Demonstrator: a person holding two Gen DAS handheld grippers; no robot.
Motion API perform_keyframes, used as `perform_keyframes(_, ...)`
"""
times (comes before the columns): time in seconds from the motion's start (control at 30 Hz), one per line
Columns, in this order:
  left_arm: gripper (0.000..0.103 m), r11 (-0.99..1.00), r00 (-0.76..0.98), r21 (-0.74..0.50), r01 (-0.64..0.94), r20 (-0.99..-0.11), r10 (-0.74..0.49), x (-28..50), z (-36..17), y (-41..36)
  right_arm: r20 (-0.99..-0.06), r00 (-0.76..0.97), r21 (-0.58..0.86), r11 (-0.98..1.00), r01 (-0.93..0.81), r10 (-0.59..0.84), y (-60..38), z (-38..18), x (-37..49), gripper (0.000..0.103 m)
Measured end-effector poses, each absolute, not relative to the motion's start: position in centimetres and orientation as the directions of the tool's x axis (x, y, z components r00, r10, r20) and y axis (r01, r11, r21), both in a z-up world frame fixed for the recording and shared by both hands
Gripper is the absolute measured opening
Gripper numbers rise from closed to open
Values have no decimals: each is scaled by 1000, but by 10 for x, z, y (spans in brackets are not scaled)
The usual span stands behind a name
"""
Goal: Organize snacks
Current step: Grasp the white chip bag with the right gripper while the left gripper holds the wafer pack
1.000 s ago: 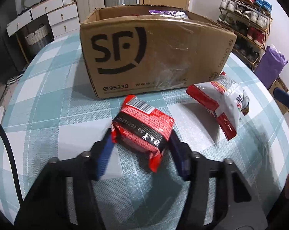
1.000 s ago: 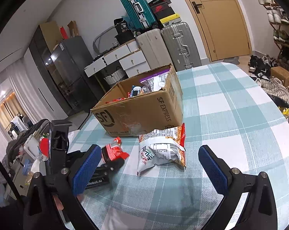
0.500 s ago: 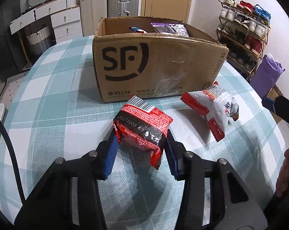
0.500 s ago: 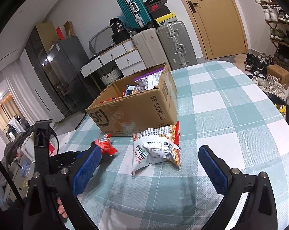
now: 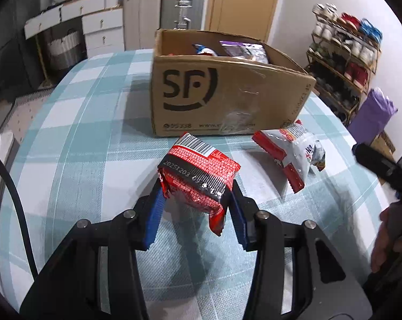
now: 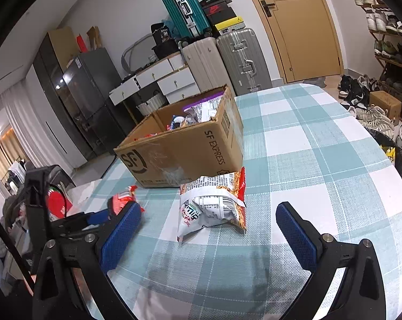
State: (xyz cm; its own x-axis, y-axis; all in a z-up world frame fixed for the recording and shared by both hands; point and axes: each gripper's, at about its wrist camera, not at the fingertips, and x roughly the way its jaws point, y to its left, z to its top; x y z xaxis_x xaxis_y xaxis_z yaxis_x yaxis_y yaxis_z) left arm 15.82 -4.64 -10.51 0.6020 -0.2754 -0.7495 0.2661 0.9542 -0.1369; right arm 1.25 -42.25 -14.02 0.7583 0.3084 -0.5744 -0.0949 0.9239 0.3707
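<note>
Clamped between the blue ribbed pads (image 5: 153, 214) of the left gripper (image 5: 197, 198): a red and black foil snack packet (image 5: 198, 178), barcode end tipped away toward the box, crimped lower end hanging down between the fingers. Lifted clear of the teal and white checked tablecloth (image 5: 75, 138), with a shadow underneath. Pointed forward and slightly down at the open brown cardboard box printed with an SF logo (image 5: 222, 90), just short of its near wall.

Spread wide, the blue ribbed pads (image 6: 294, 234) of the right gripper (image 6: 209, 232), holding nothing. Held low over the cloth, aimed at a white and red crinkled snack bag (image 6: 214, 204) lying on the table just in front of the box's corner, roughly centred in the gap but beyond the fingertips, not touched.

From the left wrist view, part of the right gripper's dark body at the right edge, blurred, with a hand (image 5: 387, 237) wrapped around the handle, cut off by the frame. From the right wrist view, the left gripper low on the left, largely hidden behind the near finger; only a red corner of its packet visible.

Inside the box, several packets, a purple one (image 6: 203, 104) on top; the rest too crowded to tell apart. Print on both loose snacks too small to read, apart from a date code on the held one.
</note>
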Motion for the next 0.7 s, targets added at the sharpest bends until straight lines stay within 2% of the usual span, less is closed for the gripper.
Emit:
perform_keyframes(0.27, 43, 951, 598, -209, 228, -741, -306, 154, -99, -28, -644, 701, 350, 933, -88, 308, -415, -161, 45, 103)
perform_keyframes(0.6, 43, 954, 604, -211, 215, -739, -300, 145, -90, -25, -735, 612, 305, 948, -85, 292, -391, -182, 95, 102)
perform_keyframes(0.7, 43, 954, 599, -218, 207, -743, -300, 145, -90, -24, -757, 592, 273, 957, -96, 276, -378, -186, 103, 94)
